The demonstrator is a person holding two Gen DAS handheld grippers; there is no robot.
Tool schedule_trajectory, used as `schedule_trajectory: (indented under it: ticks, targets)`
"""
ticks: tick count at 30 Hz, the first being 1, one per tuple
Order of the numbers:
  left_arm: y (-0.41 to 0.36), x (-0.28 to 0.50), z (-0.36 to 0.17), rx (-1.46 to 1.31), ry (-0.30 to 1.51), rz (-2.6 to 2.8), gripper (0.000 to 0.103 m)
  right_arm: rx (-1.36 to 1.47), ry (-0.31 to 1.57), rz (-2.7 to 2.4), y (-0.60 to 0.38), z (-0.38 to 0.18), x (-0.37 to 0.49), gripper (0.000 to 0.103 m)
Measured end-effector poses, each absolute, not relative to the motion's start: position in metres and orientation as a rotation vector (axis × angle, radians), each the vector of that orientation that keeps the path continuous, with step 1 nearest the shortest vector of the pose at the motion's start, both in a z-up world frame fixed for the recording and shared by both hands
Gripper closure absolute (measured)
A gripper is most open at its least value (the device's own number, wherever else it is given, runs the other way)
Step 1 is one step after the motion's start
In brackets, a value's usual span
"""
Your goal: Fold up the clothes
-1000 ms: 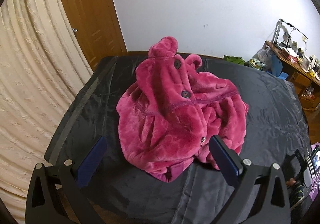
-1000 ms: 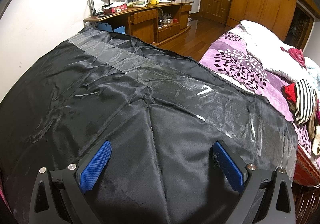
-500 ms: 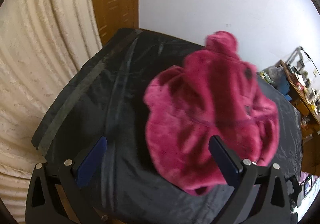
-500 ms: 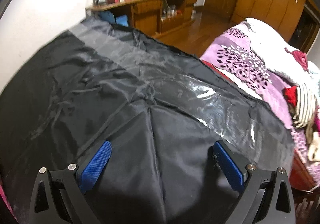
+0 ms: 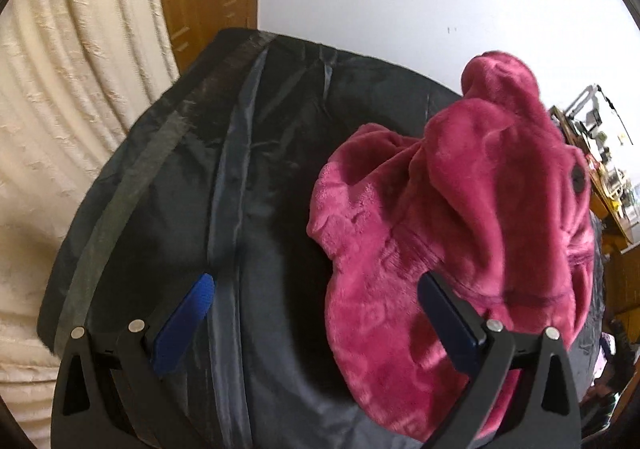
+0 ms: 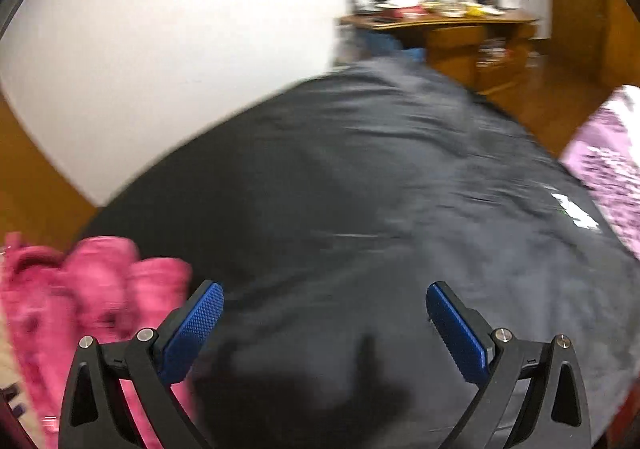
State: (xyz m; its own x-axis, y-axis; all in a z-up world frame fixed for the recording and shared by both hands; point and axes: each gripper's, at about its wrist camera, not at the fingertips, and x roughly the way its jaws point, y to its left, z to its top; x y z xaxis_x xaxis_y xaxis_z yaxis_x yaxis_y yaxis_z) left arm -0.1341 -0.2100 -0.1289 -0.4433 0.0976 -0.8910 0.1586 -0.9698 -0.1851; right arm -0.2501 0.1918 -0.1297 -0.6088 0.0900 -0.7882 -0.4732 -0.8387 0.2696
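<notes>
- Left tongs [image 5: 316, 319]: you are holding them apart, gripping nothing, low over the surface [image 5: 256, 233].
- Right tongs [image 6: 324, 323]: you are holding them apart too, empty; this view is blurring.
- Coat [image 5: 460, 241]: it is lying bunched in a heap on the black-covered surface, unfolded.
- Position: it is sitting toward the left tongs' right finger [image 5: 448, 325] and partly behind it, and at the far left of the right tongs' view [image 6: 92, 301], beside their left finger.
- Step, as judged: you are approaching for a first grasp. Aim for an edge or hem, not the thick middle, so the plush is spreading flat.
</notes>
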Motion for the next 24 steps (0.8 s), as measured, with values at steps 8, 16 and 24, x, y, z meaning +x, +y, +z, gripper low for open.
schedule_trajectory:
  ticks: [8, 16, 24]
  targets:
    - [-0.23, -0.168, -0.173, 1.79, 0.57, -2.611, 0.001, -1.239, 0.692, 2.64, 0.126, -0.11, -0.273, 0.0]
    - [-0.236, -0.197, -0.194, 1.837, 0.583, -2.572, 0.001, -1.326, 0.664, 2.667, 0.101, -0.113, -0.287, 0.0]
    - [-0.232, -0.224, -0.195, 1.828, 0.499, -2.589, 0.001, -1.329, 0.643, 2.736, 0.077, -0.1, -0.32, 0.0]
